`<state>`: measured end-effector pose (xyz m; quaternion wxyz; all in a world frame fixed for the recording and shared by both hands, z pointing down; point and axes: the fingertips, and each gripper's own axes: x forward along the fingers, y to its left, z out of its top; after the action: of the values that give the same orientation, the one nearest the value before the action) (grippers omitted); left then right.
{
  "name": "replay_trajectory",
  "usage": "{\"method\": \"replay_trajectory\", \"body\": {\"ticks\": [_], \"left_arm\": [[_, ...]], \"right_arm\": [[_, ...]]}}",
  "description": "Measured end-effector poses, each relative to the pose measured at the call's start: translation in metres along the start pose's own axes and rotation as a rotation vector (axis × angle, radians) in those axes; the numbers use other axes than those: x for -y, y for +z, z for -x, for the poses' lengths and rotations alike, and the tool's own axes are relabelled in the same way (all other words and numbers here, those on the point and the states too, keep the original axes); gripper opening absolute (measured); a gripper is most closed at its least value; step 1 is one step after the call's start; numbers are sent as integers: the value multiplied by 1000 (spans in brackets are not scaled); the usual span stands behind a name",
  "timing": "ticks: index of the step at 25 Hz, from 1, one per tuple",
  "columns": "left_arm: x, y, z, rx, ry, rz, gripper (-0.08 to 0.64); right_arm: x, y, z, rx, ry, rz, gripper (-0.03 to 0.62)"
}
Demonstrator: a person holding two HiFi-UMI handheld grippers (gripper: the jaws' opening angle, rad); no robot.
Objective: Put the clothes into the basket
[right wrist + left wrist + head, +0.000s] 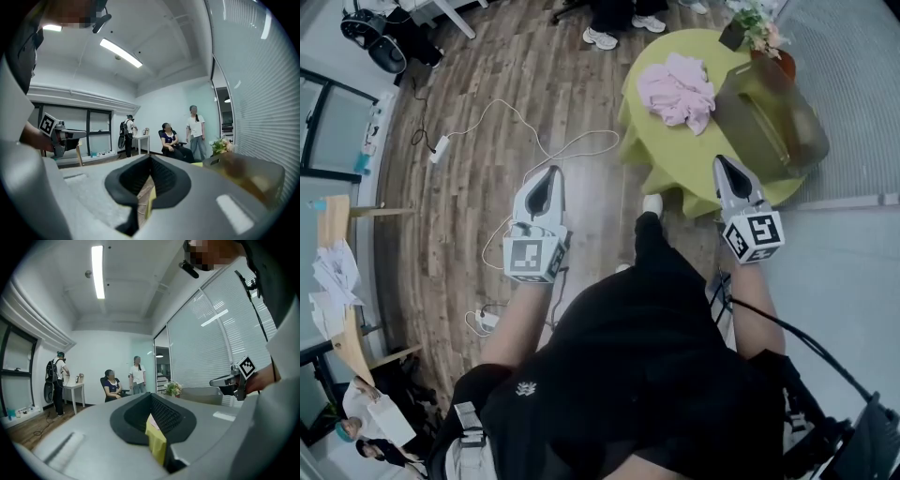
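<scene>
A pile of pink clothes (677,90) lies on a round yellow-green table (670,150) at the upper right. Beside it, on the table's right part, stands an olive translucent basket (769,117), which shows blurred and close in the right gripper view (251,173). My left gripper (551,174) hangs over the wooden floor left of the table, shut and holding nothing. My right gripper (722,161) is at the table's near edge beside the basket, also shut and holding nothing. In each gripper view the black jaws (151,395) (150,157) meet, with only a sliver of table showing between them.
A pot of flowers (757,30) stands at the table's far side. White cables and a power strip (441,148) lie on the floor. Someone's feet (600,37) are beyond the table; a seated person (110,385) and others are farther off. A blind-covered glass wall (262,93) runs along the right.
</scene>
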<state>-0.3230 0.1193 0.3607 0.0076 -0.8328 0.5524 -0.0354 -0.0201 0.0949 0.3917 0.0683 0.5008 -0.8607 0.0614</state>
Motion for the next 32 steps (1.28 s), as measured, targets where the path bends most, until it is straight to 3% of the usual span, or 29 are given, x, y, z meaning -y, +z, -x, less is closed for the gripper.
{"method": "replay_trajectory", "body": {"ticks": [11, 17, 22, 26, 32], "left_arm": [[-17, 5, -176, -14, 9, 20, 8], [-26, 11, -262, -44, -10, 5, 8], [-15, 10, -331, -59, -58, -53, 8], [-14, 4, -364, -79, -78, -37, 8], [-5, -24, -402, -102, -201, -31, 8]], "right_arm": [[112, 4, -127, -47, 5, -5, 0], [134, 13, -189, -45, 36, 0, 0], [173, 1, -217, -70, 26, -54, 1], [190, -10, -230, -103, -1, -56, 0], [199, -30, -251, -164, -67, -82, 2]]}}
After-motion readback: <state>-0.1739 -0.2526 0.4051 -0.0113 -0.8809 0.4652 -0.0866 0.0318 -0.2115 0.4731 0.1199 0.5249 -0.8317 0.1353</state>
